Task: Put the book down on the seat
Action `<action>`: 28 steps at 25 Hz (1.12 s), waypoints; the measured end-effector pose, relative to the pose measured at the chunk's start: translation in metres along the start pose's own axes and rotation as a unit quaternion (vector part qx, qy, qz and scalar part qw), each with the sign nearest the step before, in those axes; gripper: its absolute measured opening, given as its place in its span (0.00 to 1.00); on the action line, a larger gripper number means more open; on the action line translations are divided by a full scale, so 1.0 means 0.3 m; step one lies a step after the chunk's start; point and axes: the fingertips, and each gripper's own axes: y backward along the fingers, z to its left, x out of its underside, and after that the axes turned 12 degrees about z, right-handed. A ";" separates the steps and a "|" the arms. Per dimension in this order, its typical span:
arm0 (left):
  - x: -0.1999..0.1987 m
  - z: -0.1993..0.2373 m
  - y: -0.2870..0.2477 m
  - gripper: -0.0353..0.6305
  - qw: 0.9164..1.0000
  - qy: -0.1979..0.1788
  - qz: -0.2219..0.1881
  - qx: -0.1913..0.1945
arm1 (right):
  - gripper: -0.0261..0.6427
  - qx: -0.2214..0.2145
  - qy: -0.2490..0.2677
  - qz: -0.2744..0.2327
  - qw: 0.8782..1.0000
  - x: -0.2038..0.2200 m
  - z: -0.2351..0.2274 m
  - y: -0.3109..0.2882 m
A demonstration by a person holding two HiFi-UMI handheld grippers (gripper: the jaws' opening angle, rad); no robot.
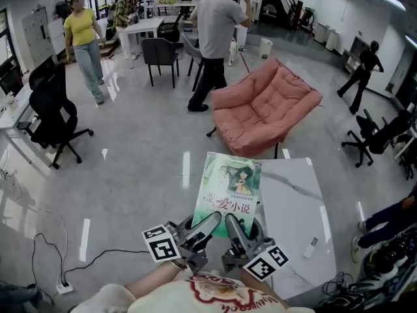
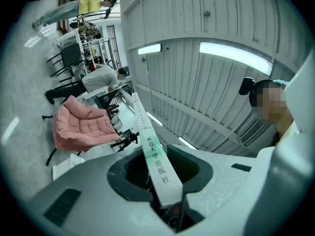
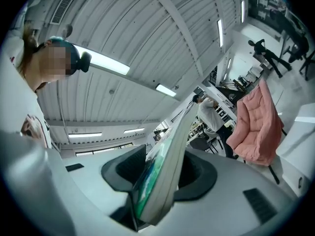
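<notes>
A green-covered book (image 1: 228, 189) is held flat in front of me, above the floor and the table's near left corner. My left gripper (image 1: 210, 222) is shut on its near edge, and my right gripper (image 1: 232, 223) is shut on the same edge right beside it. In the left gripper view the book (image 2: 156, 165) runs edge-on between the jaws of the left gripper (image 2: 161, 181). The right gripper view has the book (image 3: 165, 173) tilted between the jaws of the right gripper (image 3: 158, 186). The seat, a pink cushioned lounge chair (image 1: 267, 106), stands apart from the book, farther ahead and empty.
A white marble table (image 1: 296, 207) lies just right of the book, with a small grey object (image 1: 311, 243) on it. Black office chairs (image 1: 52, 113) (image 1: 378, 135) stand left and right. Several people stand beyond the pink chair. Cables (image 1: 58, 253) trail on the floor at left.
</notes>
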 end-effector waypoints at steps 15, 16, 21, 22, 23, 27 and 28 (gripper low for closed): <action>-0.075 0.103 0.085 0.20 1.000 0.007 0.015 0.008 | 0.27 0.017 -0.004 -0.006 1.000 0.068 -0.005 -0.137; -0.079 0.112 0.078 0.20 1.000 0.007 0.017 0.007 | 0.27 0.019 -0.006 -0.006 1.000 0.066 -0.015 -0.141; -0.112 0.176 0.045 0.20 1.000 0.010 0.016 0.003 | 0.27 0.019 -0.011 -0.003 1.000 0.054 -0.079 -0.188; -0.125 0.191 0.037 0.20 1.000 0.010 0.016 0.002 | 0.27 0.017 -0.012 -0.002 1.000 0.048 -0.093 -0.203; -0.139 0.206 0.027 0.20 1.000 0.009 0.015 0.001 | 0.27 0.015 -0.012 -0.001 1.000 0.040 -0.109 -0.220; -0.206 0.278 -0.034 0.20 1.000 0.004 0.011 -0.001 | 0.27 0.009 -0.010 -0.002 1.000 -0.006 -0.191 -0.290; -0.223 0.299 -0.056 0.20 1.000 0.002 0.011 0.000 | 0.27 0.008 -0.009 -0.003 1.000 -0.020 -0.217 -0.307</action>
